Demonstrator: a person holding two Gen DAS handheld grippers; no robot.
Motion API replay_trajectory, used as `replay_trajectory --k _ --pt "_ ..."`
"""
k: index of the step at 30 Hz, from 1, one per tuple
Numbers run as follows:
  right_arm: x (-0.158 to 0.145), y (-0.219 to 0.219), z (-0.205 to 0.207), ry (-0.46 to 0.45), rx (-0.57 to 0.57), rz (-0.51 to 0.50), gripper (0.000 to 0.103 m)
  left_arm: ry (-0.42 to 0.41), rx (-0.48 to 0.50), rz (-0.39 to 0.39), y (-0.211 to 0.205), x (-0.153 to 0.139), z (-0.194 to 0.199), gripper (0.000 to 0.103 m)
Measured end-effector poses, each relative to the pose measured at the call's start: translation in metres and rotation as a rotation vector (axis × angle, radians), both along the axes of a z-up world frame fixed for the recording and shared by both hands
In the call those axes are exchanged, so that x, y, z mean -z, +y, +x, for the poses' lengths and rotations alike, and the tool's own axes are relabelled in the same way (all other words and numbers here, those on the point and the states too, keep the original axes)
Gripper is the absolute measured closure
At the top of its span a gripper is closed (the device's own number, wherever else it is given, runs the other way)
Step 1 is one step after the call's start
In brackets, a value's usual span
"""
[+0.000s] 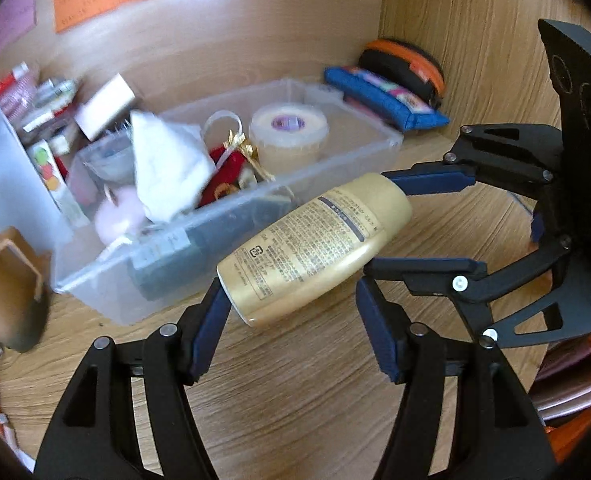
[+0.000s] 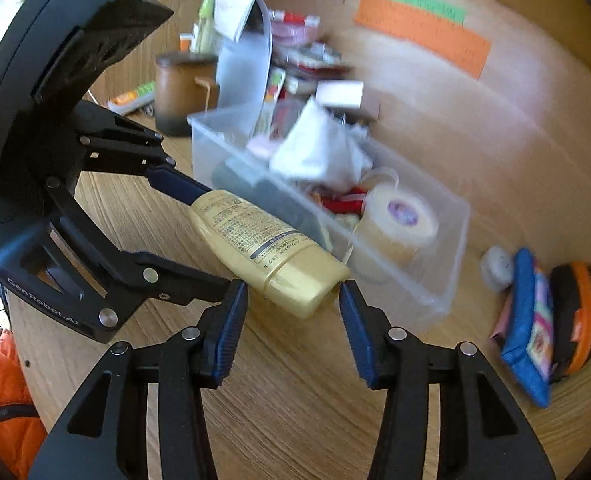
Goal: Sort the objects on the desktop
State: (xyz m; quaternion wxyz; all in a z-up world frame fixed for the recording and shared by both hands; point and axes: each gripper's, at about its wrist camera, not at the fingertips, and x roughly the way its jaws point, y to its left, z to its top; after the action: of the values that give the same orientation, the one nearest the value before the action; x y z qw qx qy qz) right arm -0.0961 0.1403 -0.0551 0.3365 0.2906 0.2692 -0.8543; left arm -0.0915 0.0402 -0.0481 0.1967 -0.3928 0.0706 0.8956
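Two tongs on one bottle here, and it's clear of the desk, hanging just in front of the bin, which sits at its 10 o'clock from the left camera. The base points to 8 o'clock, the cap to 2. The left gripper looks pinched on the base end, one pad on the bottom corner and the other against the lower side. The right gripper nips the cap end between its blue pads.

I'd call this a light plastic bottle with a glossy gold skin, so slippery, and the flat body probably gives under a squeeze. The cap looks stiffer but tapered, a spot where pads could skate off. Better hold is across the broad labelled faces near the middle, where the printing offers a bit of bite. Nothing fragile, so a firm pinch should do no harm
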Motion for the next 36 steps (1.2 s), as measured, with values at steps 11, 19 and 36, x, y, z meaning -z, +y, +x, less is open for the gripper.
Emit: replay_trajectory --k 11,19,36 --pt "-0.045 -0.032 -0.026 0.050 0.042 -0.071 0.059 0.103 -0.070 0.022 -0.029 -0.050 -0.021 0.040" --pt "-0.014 -0.051 -0.084 -0.109 0.115 -0.098 0.059 0.010 -0.134 0.072 -0.054 -0.026 -0.066 0.042" --pt "-0.035 -0.032 -0.076 -0.009 0.210 -0.138 0.036 0.081 -0.223 0.002 -0.059 -0.030 -0.058 0.038"
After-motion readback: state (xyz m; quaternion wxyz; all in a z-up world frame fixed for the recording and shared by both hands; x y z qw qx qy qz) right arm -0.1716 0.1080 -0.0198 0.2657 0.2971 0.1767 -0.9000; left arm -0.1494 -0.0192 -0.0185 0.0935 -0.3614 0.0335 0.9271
